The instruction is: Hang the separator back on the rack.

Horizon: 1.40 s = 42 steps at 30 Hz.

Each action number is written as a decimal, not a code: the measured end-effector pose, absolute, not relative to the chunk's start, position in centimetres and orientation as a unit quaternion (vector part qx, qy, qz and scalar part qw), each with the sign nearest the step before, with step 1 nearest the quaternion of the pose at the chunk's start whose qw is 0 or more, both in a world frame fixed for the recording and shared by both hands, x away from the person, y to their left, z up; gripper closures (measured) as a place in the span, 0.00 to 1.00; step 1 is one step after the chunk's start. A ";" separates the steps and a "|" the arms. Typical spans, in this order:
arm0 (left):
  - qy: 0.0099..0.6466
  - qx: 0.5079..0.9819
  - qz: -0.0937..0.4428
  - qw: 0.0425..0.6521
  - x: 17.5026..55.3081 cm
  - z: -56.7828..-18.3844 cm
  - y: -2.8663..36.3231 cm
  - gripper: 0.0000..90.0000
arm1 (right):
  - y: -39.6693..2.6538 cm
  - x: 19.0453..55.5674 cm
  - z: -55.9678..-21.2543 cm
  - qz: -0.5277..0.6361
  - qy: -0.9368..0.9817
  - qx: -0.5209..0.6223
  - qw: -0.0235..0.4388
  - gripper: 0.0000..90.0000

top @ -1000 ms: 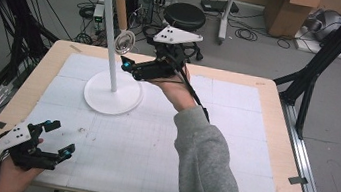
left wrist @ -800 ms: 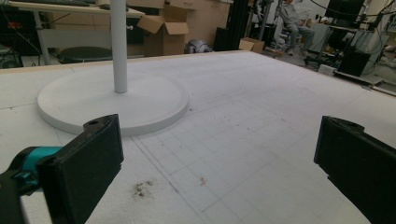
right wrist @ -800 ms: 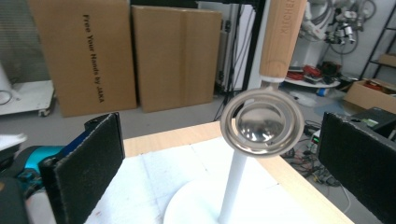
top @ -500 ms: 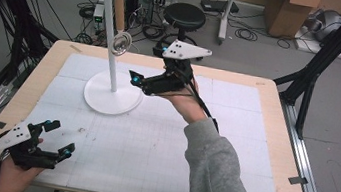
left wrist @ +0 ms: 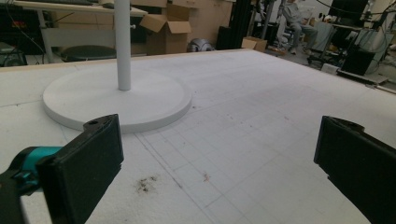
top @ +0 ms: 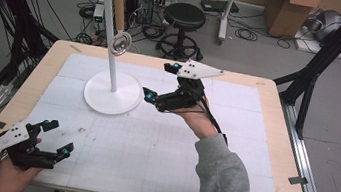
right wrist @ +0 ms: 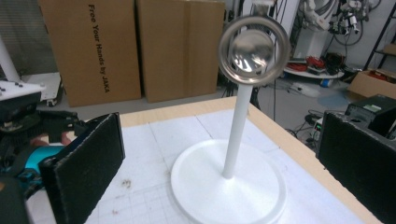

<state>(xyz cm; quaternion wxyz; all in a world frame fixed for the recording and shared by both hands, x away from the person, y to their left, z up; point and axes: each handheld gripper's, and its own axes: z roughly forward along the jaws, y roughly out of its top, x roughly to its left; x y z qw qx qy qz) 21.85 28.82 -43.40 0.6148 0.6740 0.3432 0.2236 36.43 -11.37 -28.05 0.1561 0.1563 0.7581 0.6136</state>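
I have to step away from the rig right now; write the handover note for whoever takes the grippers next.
Right gripper: open, empty, held above the table just right of the white stand's round base.
Left gripper: open, empty, low over the near left corner of the white gridded table mat.
Shiny round metal strainer: hanging on the white stand, partway up its pole.
Done: strainer appears to be hung and released.
Left: nothing else seen on the mat; probably just draw the right gripper clear without knocking the stand.
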 end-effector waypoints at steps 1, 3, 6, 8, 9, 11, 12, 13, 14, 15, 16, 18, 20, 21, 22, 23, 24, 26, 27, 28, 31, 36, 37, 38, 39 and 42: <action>0.344 0.674 0.223 0.615 21.8 -43.4 28.8 0.02 | -11.6 36.3 -28.2 0.615 0.757 0.157 0.158 0.00; 0.343 0.674 0.224 0.614 21.8 -43.4 28.8 0.02 | -12.0 36.1 -28.4 0.618 0.754 0.158 0.159 0.00; 0.342 0.675 0.223 0.614 21.8 -43.4 28.8 0.02 | -12.8 35.8 -28.9 0.617 0.754 0.161 0.159 0.00; 0.343 0.676 0.223 0.614 21.7 -43.4 28.7 0.02 | -13.4 35.6 -29.3 0.616 0.754 0.161 0.159 0.00; 0.342 0.676 0.223 0.614 21.8 -43.4 28.7 0.02 | -13.6 35.4 -29.5 0.616 0.755 0.162 0.156 0.00; 0.342 0.676 0.223 0.614 21.7 -43.5 28.7 0.02 | -14.1 35.2 -29.9 0.614 0.756 0.163 0.155 0.00; 0.342 0.676 0.222 0.614 21.7 -43.5 28.6 0.02 | -14.4 35.1 -30.1 0.614 0.756 0.164 0.156 0.00; 0.340 0.677 0.222 0.614 21.7 -43.4 28.6 0.02 | -14.7 35.0 -30.4 0.615 0.756 0.164 0.152 0.00; 0.340 0.677 0.222 0.614 21.7 -43.4 28.6 0.02 | -14.9 34.8 -30.6 0.615 0.756 0.167 0.149 0.00; 0.339 0.676 0.222 0.615 21.7 -43.4 28.5 0.02 | -15.1 34.8 -30.8 0.615 0.756 0.166 0.151 0.00; 0.339 0.676 0.222 0.616 21.8 -43.4 28.5 0.02 | -15.4 34.7 -31.1 0.613 0.757 0.170 0.151 0.00; 0.338 0.676 0.222 0.616 21.8 -43.4 28.4 0.02 | -15.9 34.5 -31.6 0.611 0.758 0.172 0.150 0.00; 0.337 0.677 0.220 0.615 22.0 -43.4 28.3 0.02 | -16.5 34.4 -32.1 0.612 0.756 0.177 0.150 0.00; 0.338 0.677 0.220 0.616 22.0 -43.5 28.3 0.02 | -16.8 34.4 -32.3 0.613 0.755 0.179 0.148 0.00; 0.337 0.679 0.219 0.614 22.1 -43.5 28.3 0.02 | -17.1 34.4 -32.5 0.614 0.754 0.182 0.147 0.00; 0.336 0.680 0.219 0.614 22.1 -43.5 28.3 0.02 | -17.3 34.3 -32.8 0.616 0.752 0.183 0.148 0.00; 0.337 0.679 0.219 0.614 22.1 -43.5 28.2 0.02 | -17.6 34.3 -33.0 0.614 0.753 0.185 0.148 0.00; 0.338 0.678 0.219 0.615 22.2 -43.5 28.2 0.02 | -18.1 34.2 -33.3 0.615 0.751 0.187 0.148 0.00; 0.337 0.678 0.219 0.615 22.2 -43.5 28.2 0.02 | -18.4 34.1 -33.6 0.618 0.749 0.190 0.146 0.00; 0.336 0.679 0.219 0.615 22.2 -43.5 28.1 0.02 | -18.7 34.0 -33.8 0.618 0.748 0.190 0.149 0.00; 0.336 0.679 0.218 0.615 22.2 -43.5 28.1 0.02 | -19.5 33.8 -34.4 0.617 0.748 0.194 0.149 0.00; 0.335 0.680 0.217 0.615 22.2 -43.5 28.0 0.02 | -20.8 33.3 -35.3 0.617 0.745 0.202 0.152 0.00; 0.336 0.679 0.218 0.615 22.2 -43.5 28.0 0.02 | -21.0 33.3 -35.4 0.618 0.744 0.202 0.153 0.00; 0.336 0.679 0.217 0.615 22.3 -43.5 28.0 0.02 | -21.2 33.3 -35.6 0.618 0.744 0.203 0.155 0.00; 0.336 0.680 0.217 0.615 22.3 -43.5 28.0 0.02 | -21.5 33.2 -35.8 0.616 0.744 0.206 0.157 0.00; 0.337 0.679 0.216 0.615 22.4 -43.5 27.9 0.02 | -22.2 33.1 -36.3 0.609 0.748 0.213 0.157 0.00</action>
